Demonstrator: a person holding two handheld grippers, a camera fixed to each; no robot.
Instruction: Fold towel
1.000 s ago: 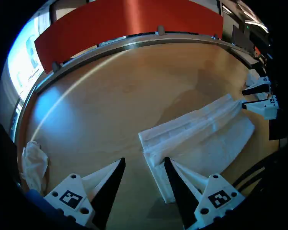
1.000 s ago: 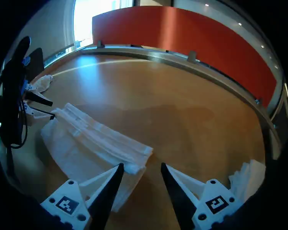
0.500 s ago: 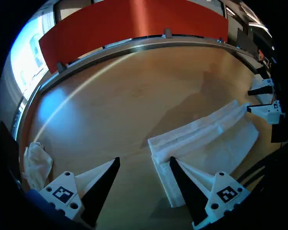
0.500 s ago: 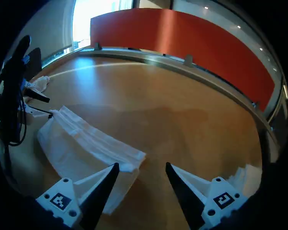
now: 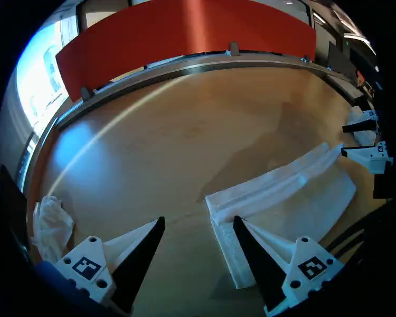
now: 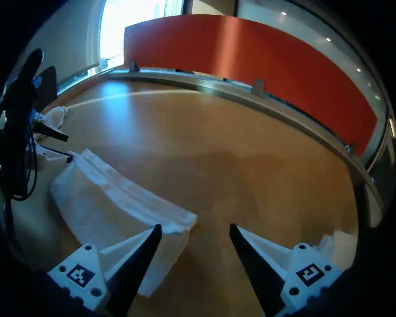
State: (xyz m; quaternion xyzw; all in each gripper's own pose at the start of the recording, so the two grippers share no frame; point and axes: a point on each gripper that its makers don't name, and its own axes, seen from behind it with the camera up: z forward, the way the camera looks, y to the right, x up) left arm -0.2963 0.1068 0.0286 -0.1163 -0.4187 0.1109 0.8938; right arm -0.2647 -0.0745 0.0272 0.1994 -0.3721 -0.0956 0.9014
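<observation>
Left gripper view:
- Left gripper at 6 o'clock, jaws wide apart, nothing between them.
- Towel lies flat on the table at 4 o'clock. It is white, with a thicker folded band along its far edge.
- The towel's near corner lies under the gripper's 5 o'clock finger. Cannot tell whether the finger touches the cloth.
- Right gripper at 3 o'clock, at the towel's far end. Its jaws are apart with nothing gripped, and the lower fingertip sits just at the towel's far corner.
- Crumpled cloth at 8 o'clock, near the table edge and well apart from the towel.
- Red panel stands behind the table's far rim at 12 o'clock.

Right gripper view:
- Right gripper at 6 o'clock, jaws wide apart and empty.
- Towel at 8 o'clock, folded band on the far side. Its near corner is just beside the tip of the 7 o'clock finger, and part of the towel passes behind that finger.
- Left gripper at 9 o'clock at the towel's other end, jaws apart. The lower finger is just at the towel's corner.
- Crumpled cloth lies beyond it, at 10 o'clock.
- A second white cloth at 4 o'clock, partly hidden by the 5 o'clock finger.
- Red panel runs from 12 to 2 o'clock, and a bright window is at 11 o'clock.
</observation>
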